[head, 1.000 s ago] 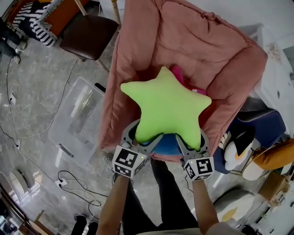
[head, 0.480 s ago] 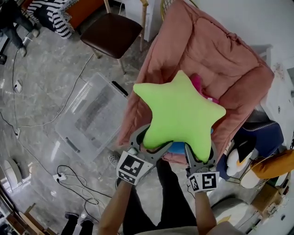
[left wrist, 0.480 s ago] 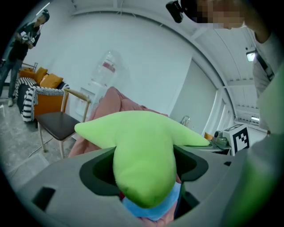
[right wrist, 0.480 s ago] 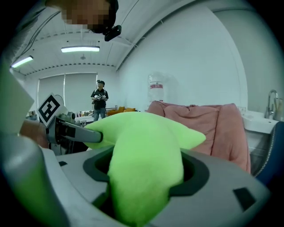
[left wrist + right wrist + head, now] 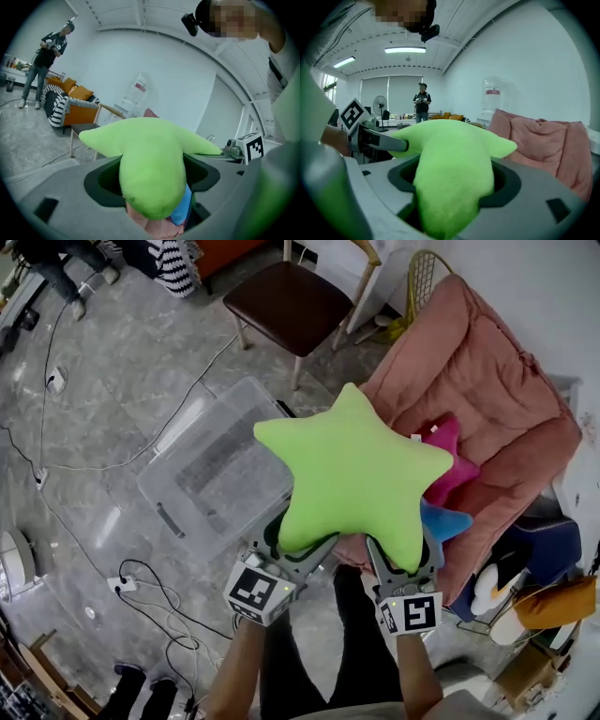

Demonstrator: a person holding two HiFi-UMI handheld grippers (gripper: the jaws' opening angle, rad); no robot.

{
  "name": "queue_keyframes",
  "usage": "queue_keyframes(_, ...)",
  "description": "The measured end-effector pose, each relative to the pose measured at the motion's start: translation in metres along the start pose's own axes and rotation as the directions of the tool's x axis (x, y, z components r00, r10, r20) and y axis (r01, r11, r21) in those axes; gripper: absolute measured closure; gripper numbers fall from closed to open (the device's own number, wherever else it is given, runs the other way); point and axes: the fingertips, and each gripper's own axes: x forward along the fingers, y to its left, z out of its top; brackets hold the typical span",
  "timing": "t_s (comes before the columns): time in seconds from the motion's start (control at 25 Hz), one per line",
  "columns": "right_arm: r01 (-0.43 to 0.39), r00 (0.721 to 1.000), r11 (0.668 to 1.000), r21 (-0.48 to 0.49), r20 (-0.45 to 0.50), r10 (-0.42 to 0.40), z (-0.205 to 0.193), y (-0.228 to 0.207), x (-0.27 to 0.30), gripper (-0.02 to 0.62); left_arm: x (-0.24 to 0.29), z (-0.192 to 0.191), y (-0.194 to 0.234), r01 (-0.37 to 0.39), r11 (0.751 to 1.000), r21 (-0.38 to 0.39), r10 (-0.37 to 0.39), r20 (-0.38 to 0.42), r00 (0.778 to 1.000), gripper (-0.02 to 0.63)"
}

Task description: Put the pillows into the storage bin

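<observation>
This is a large, studio-like room furnished as a living room. A pink lounge chair [image 5: 487,390] sits at far right, with a brown wooden chair [image 5: 291,301] and a striped sofa [image 5: 58,108] on the grey marbled floor [image 5: 103,362]. Loose cables [image 5: 150,615] trail at near left, strip lights [image 5: 405,49] run overhead, and another person [image 5: 44,56] stands far off.

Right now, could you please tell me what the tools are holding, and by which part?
The green star pillow, held by two neighbouring points of the star: the left tool grips one, the right tool the other.
</observation>
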Motion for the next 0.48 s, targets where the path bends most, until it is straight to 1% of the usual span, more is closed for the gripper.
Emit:
queue_keyframes(0.16, -0.076, 0.997, 0.997, -0.024, -0.024, 0.075, 0.002, 0.055, 0.026, 0.255, -0.047, -0.007, 0.04, -0.063, 0.997, -0.043, 0.064, 0.023, 0.998, 0.235)
queue_keyframes(0.28, -0.137, 0.989, 0.99, -0.039, -0.056, 0.135, -0.001, 0.101, 0.046, 0.253, -0.086, -0.017, 0.073, -0.113, 0.99, -0.089, 0.117, 0.033, 0.993, 0.233)
queue_keyframes(0.36, -0.178, 0.981, 0.983, -0.041, -0.086, 0.174, -0.004, 0.134, 0.06, 0.252, -0.114, -0.026, 0.097, -0.142, 0.981, -0.131, 0.149, 0.042, 0.988, 0.233)
queue_keyframes(0.48, -0.243, 0.964, 0.969, -0.033, -0.12, 0.238, -0.011, 0.189, 0.084, 0.252, -0.159, -0.042, 0.136, -0.199, 0.961, -0.194, 0.213, 0.051, 0.976, 0.233)
